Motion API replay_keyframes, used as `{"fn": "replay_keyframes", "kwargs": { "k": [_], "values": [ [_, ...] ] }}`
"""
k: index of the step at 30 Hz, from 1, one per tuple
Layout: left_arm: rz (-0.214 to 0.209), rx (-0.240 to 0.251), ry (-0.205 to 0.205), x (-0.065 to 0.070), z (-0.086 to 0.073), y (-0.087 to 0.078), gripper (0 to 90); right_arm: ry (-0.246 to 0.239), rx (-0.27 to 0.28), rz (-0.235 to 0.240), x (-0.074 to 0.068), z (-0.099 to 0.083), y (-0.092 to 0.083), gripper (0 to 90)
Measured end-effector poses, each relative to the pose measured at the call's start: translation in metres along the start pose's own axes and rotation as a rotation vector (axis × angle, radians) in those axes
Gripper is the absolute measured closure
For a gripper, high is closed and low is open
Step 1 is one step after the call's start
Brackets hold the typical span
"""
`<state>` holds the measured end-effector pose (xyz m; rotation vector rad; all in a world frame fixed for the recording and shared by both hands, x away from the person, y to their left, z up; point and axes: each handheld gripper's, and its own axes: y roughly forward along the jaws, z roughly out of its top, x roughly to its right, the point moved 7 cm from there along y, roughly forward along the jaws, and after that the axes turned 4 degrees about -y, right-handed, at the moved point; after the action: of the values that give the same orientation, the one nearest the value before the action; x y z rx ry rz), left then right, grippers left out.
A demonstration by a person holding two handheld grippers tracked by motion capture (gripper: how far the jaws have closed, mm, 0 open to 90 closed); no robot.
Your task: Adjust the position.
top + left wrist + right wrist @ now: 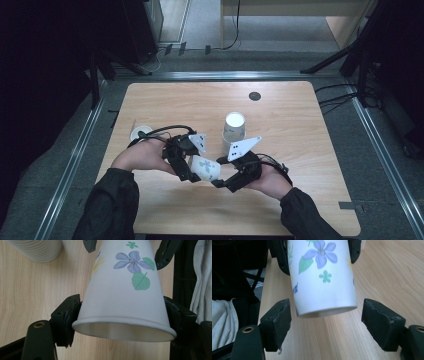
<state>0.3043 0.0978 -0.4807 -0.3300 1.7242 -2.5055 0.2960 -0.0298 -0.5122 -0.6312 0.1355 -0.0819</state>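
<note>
Paper cup (125, 290) white, purple flowers | left claw (122, 315) clamps rim | right claw (332, 325) spread, empty

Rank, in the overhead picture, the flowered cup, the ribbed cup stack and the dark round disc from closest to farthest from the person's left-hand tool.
1. Flowered cup: clamped in the left gripper.
2. Ribbed cup stack: standing beyond, toward the right.
3. Dark round disc: near the table's far edge.

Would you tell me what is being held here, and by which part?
The left hand-held gripper grips the flowered paper cup just behind its rim.
</note>
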Motion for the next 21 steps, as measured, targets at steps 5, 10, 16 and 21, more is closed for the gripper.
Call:
{"fn": "replay_keyframes", "kwargs": {
  "k": [5,10,16,21],
  "values": [
    [-0.001,-0.037,0.006,0.002,0.001,0.005,24.0,-0.004,-0.009,0.012,-0.002,0.001,0.007,24.2],
    [-0.024,-0.020,0.016,0.003,0.003,0.008,24.0,-0.022,-0.015,0.002,-0.005,0.002,0.013,26.1],
    [-0.029,-0.018,0.022,0.004,0.004,0.010,24.0,-0.031,-0.016,0.007,-0.006,0.003,0.015,27.6],
    [-0.040,0.000,0.026,0.005,0.005,0.010,24.0,-0.040,-0.018,0.016,-0.008,0.003,0.015,32.1]
  ]
}}
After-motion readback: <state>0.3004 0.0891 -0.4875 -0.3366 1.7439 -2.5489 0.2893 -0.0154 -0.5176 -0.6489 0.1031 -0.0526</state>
